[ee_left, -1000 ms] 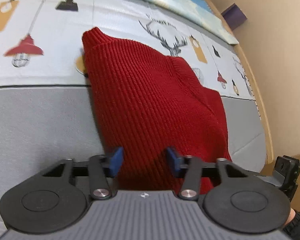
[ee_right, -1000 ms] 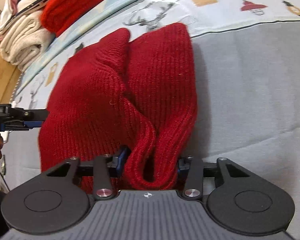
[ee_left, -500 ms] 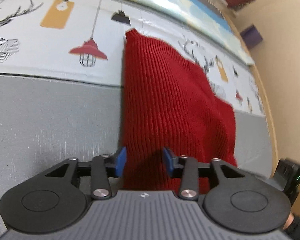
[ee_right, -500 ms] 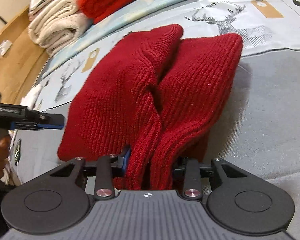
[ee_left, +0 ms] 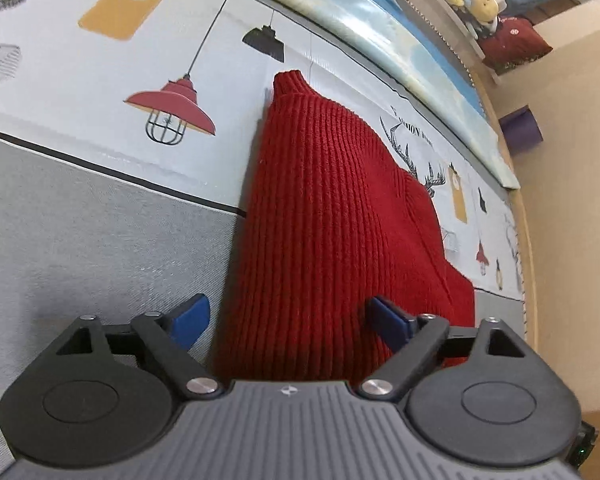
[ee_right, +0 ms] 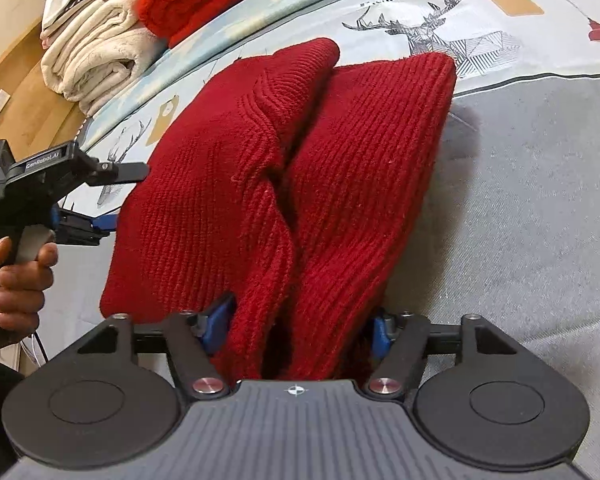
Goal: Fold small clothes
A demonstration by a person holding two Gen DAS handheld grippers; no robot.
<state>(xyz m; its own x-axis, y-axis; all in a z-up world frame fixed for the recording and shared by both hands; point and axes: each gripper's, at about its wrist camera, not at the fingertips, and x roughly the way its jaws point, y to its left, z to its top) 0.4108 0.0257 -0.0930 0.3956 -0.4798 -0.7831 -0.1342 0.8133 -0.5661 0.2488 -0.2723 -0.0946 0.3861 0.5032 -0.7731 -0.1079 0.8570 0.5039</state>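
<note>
The red knit garment (ee_right: 300, 184) lay doubled on the printed grey bed cover (ee_right: 540, 200), two thick folds side by side running away from the right gripper (ee_right: 298, 330). Its jaws were opening, the near ends of both folds between the blue pads but no longer clearly pinched. The left gripper (ee_left: 288, 316) was spreading too, wide across the garment's near edge, its pads apart from the knit. This looked like the release after a fold was laid down. The next move probably called for backing both tongs clear without dragging the folds, then smoothing the bundle or regripping for another fold.
</note>
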